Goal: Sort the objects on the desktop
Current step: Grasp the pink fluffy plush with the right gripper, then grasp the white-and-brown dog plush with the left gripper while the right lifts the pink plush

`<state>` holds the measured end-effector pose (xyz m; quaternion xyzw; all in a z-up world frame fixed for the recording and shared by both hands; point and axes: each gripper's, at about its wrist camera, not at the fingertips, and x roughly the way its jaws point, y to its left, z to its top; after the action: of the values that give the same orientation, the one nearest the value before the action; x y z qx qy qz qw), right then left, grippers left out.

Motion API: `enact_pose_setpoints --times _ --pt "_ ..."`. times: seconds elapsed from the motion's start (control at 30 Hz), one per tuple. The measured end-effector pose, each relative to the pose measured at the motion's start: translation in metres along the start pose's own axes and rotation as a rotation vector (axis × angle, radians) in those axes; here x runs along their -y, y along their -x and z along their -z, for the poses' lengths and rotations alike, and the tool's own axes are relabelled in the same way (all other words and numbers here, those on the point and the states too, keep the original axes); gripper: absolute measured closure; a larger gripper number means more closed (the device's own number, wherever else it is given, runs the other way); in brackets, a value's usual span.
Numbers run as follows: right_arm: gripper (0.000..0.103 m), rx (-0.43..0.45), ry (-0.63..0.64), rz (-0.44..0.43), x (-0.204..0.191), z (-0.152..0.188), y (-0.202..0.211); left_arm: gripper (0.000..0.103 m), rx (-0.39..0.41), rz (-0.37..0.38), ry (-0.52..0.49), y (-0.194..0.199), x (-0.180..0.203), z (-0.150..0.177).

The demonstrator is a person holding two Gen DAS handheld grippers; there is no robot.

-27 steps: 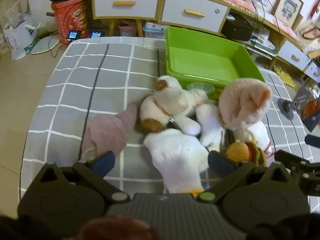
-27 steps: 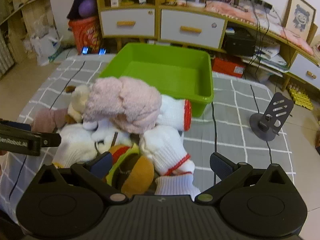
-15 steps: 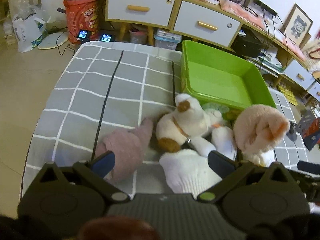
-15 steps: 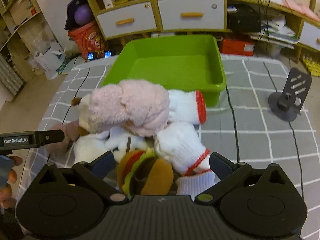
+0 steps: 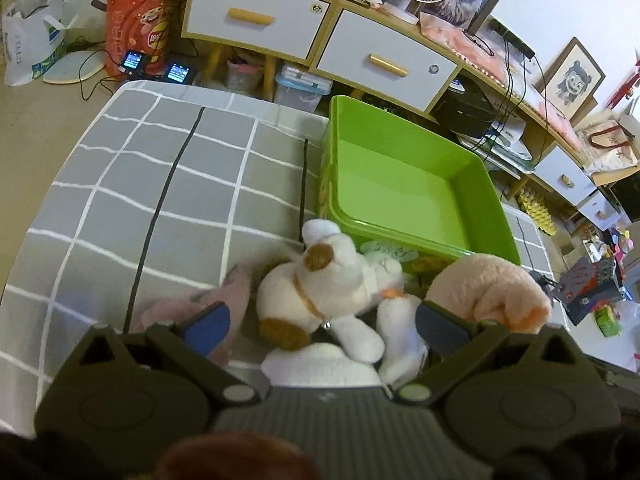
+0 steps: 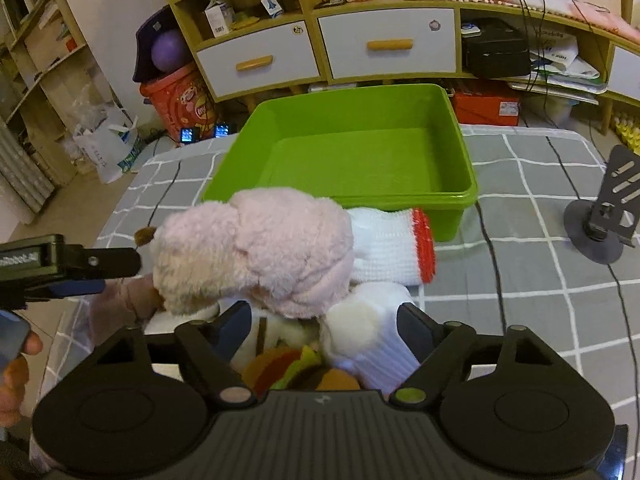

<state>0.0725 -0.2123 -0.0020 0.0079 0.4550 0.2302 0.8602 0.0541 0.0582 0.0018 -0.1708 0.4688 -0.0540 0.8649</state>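
Observation:
A pile of soft things lies on the grey checked cloth in front of an empty green bin (image 5: 404, 184) (image 6: 360, 156). It holds a white and brown plush dog (image 5: 320, 288), a pink plush (image 5: 488, 292) (image 6: 260, 248), a mauve glove (image 5: 188, 312), white gloves (image 6: 384, 244) and a burger plush (image 6: 300, 368). My left gripper (image 5: 320, 322) is open over the dog and a white glove (image 5: 320, 364). My right gripper (image 6: 324, 330) is open around a white glove (image 6: 368, 340) and the burger plush, not closed on them.
A black phone stand (image 6: 608, 216) sits at the right of the table. Drawers and shelves (image 5: 380, 56) stand behind the table. A red bucket (image 5: 136, 20) and a bag are on the floor at the left. The left gripper shows in the right wrist view (image 6: 68, 268).
Both grippers have drawn back and lifted, so the pile sits lower in both views. The right gripper's fingers have narrowed around the white glove. The left gripper stays wide open.

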Motion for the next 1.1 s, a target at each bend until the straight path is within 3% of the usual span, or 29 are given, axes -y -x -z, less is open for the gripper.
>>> enact_pose_setpoints --times 0.27,0.43,0.83,0.97,1.1 --pt "0.027 0.03 0.033 -0.015 -0.011 -0.005 -0.017 0.017 -0.009 0.005 -0.027 -0.016 0.011 -0.004" --pt "0.04 0.034 0.032 -0.004 -0.013 -0.007 -0.027 0.027 -0.002 0.007 -0.021 -0.022 0.012 -0.005" --pt "0.046 0.043 0.03 -0.006 -0.015 -0.009 -0.029 0.048 0.008 -0.017 -0.003 -0.029 0.013 -0.005" --pt "0.049 0.043 0.019 -0.008 -0.015 -0.009 -0.027 0.065 0.021 -0.055 -0.013 -0.028 0.012 -0.005" --pt "0.053 0.052 0.017 -0.011 -0.015 -0.01 -0.023 0.066 0.026 -0.044 0.009 -0.027 0.007 -0.006"
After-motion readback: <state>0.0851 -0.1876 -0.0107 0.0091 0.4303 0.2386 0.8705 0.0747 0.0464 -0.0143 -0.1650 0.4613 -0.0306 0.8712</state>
